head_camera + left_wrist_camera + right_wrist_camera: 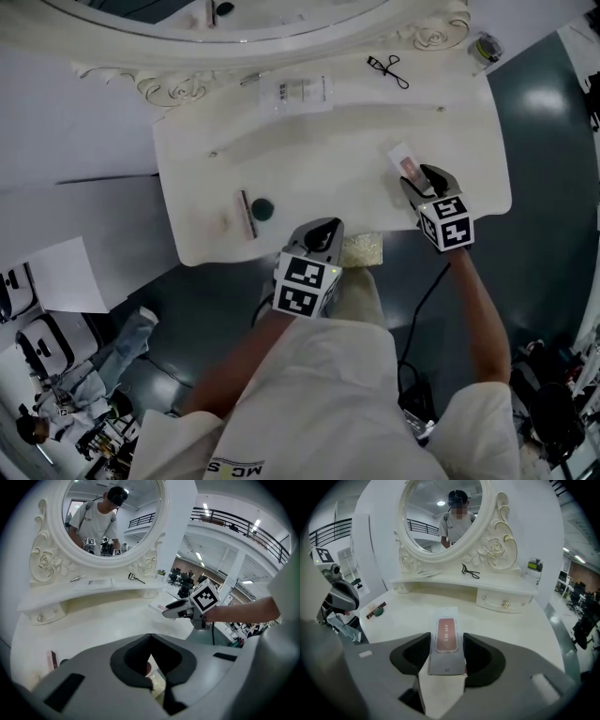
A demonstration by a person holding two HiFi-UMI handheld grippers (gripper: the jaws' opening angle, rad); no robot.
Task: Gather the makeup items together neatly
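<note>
1. Jaws of the right gripper [446,637] are clamping a pink-windowed box [446,651] over the vanity table [319,178], right side.
2. Left gripper [150,637] is hovering at its front edge, jaws pressing together.

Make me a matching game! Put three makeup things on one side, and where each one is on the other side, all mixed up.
Things:
1. eyelash curler
2. box
3. dark green disc

Places:
A. between the jaws of the right gripper
B. on the tabletop, beside a slim stick
C. up on the shelf under the mirror

Pairs: 1-C, 2-A, 3-B
</note>
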